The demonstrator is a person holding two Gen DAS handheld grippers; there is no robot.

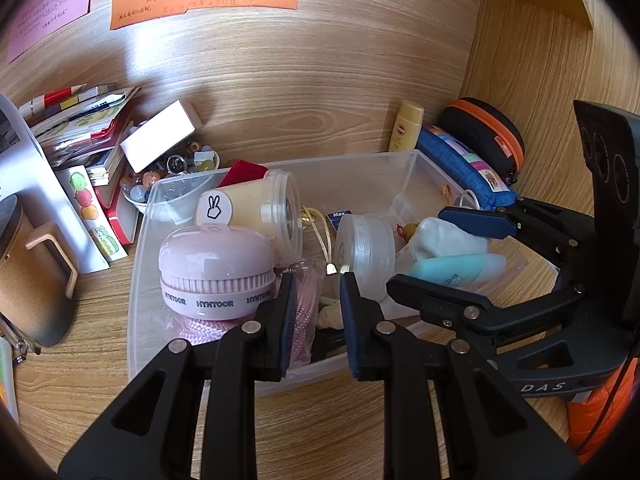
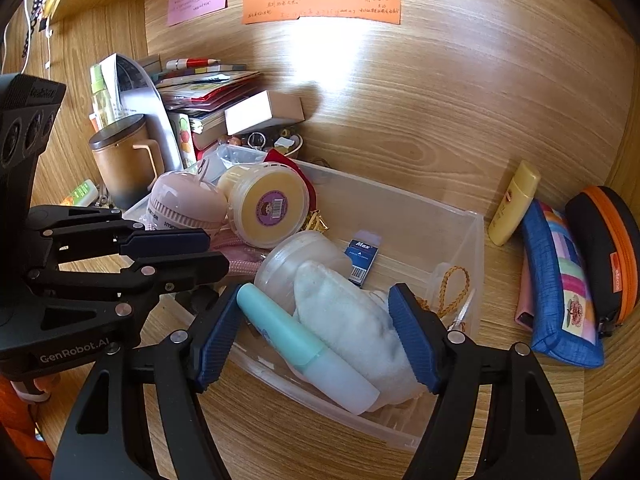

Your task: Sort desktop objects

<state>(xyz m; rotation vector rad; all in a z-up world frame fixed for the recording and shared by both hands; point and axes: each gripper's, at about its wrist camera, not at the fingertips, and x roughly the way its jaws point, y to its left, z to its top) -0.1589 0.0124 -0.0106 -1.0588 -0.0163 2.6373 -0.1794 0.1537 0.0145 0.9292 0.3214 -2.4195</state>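
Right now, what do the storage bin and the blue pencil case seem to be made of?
The storage bin looks like clear, smooth plastic: its contents and the desk show through its walls. The blue pencil case looks like woven fabric, matte, with visible weave texture and a striped patchwork panel.

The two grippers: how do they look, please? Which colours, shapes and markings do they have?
Both are black plastic linkages with silver rivets and ribbed dark blue finger pads. The left gripper shows "GenRobot.AI" on its body in the right wrist view. The right gripper shows the letters "DAS" and three round recesses in the left wrist view.
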